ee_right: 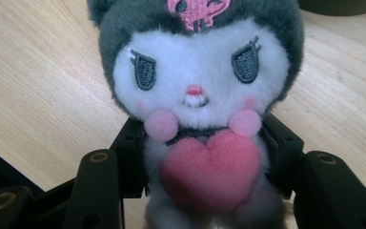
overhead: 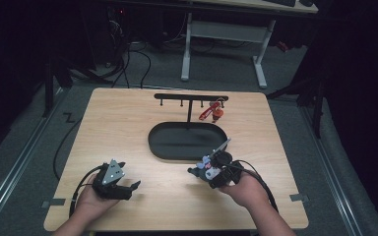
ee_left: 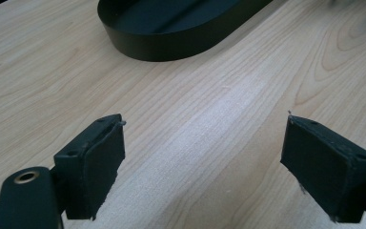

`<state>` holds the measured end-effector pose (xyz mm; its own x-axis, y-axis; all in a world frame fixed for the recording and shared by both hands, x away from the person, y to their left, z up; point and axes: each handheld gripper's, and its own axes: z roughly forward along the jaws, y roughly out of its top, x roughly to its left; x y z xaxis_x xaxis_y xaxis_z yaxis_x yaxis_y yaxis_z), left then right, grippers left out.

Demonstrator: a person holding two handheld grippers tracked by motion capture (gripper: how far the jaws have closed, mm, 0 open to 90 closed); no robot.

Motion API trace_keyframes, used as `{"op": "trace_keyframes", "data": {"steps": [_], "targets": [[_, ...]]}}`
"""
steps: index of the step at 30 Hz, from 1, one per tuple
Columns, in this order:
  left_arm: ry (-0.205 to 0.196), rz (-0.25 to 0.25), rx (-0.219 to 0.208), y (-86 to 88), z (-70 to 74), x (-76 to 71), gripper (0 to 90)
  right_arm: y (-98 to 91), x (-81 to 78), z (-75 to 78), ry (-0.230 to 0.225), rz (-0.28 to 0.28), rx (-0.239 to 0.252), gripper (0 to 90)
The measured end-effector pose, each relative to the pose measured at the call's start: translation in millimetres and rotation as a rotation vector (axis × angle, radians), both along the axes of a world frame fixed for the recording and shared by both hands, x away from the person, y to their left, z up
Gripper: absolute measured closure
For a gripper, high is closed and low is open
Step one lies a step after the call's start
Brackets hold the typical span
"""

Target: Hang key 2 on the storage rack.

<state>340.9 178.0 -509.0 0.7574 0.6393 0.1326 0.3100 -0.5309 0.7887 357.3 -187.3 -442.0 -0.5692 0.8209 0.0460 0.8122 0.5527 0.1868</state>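
Clamping plush toy (ee_right: 198,95), right hand-held gripper (overhead: 211,173) sits nr black tray (overhead: 157,145); left hand-held gripper (ee_left: 202,167) jaws apart

Left tool (overhead: 128,188) jaws wide apart, right tool (overhead: 202,171) jaws clamped.

In the high view the tabletop (overhead: 128,128) is evenly lit from above while the room around it falls into near blackness, darkest toward 3 and 9 o'clock. The black tray (overhead: 187,142) shows no glare. A soft shadow lies under the right gripper (overhead: 211,169), toward 7 o'clock. This view is grainy and slightly soft. The left gripper view is bright and warm; the wood grain is sharp mid-frame, the fingers (ee_left: 100,162) near 6 o'clock slightly soft. In the right gripper view the plush toy (ee_right: 195,95) is well lit, its face fairly crisp, the pink heart and lower edge blurred.
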Motion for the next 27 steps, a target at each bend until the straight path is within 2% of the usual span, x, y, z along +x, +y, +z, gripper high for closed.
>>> {"op": "trace_keyframes", "data": {"steps": [12, 19, 27], "targets": [[0.01, 0.012, -0.015, 0.3, 1.1, 4.3, 15.1, -6.4, 2.1, 17.9, -0.004, -0.053, 0.013, 47.0], [0.017, 0.012, -0.001, 2.1, -1.5, 0.6, 14.9, -14.5, 4.4, 32.3, -0.011, -0.055, 0.055, 46.9], [0.019, 0.034, -0.021, 8.4, -0.6, -1.0, 14.9, -18.9, 12.3, 43.8, -0.018, -0.071, 0.02, 46.9]]}}
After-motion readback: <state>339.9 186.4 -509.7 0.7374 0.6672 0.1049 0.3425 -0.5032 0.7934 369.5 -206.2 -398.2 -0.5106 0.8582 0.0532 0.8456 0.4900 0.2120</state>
